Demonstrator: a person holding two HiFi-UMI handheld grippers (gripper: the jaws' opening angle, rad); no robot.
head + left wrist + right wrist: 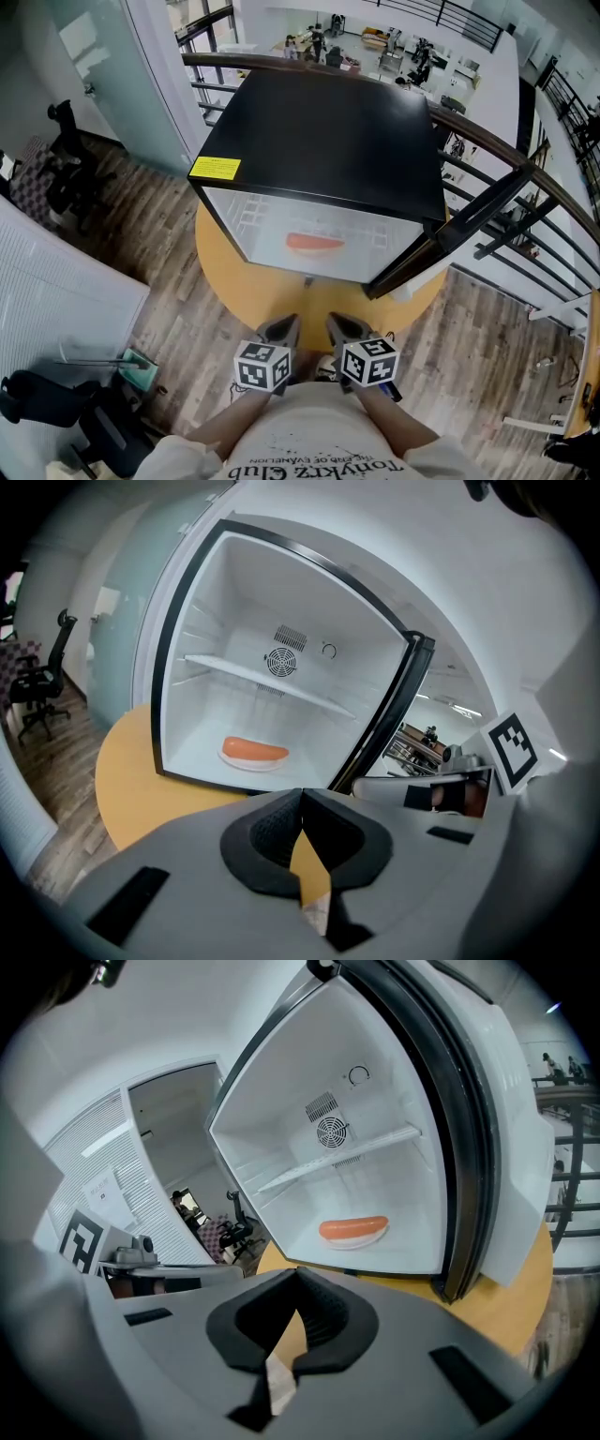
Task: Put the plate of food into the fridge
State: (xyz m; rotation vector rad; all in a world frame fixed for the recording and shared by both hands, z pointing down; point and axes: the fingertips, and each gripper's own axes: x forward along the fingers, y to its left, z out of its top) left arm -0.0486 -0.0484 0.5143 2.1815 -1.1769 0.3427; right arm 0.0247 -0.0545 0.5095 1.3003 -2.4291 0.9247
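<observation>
A white plate with an orange-red sausage (pixel 314 243) lies on the floor of the open black mini fridge (pixel 319 141), under its wire shelf (pixel 267 680). The plate of food (pixel 254 752) shows in both gripper views, alone inside the fridge (pixel 353 1229). The fridge door (pixel 441 239) stands swung open at the right. My left gripper (pixel 284 326) and right gripper (pixel 345 324) hang side by side close to my body, in front of the fridge and apart from it. Both are shut and hold nothing; the left gripper's (pixel 301 797) and the right gripper's (pixel 298 1275) jaw tips meet.
The fridge stands on a round yellow table (pixel 225 272) over wood flooring. A dark curved railing (pixel 525 173) runs behind and to the right. A white partition (pixel 56 281) and an office chair (pixel 70 169) are at the left, with bags (pixel 56 403) at the lower left.
</observation>
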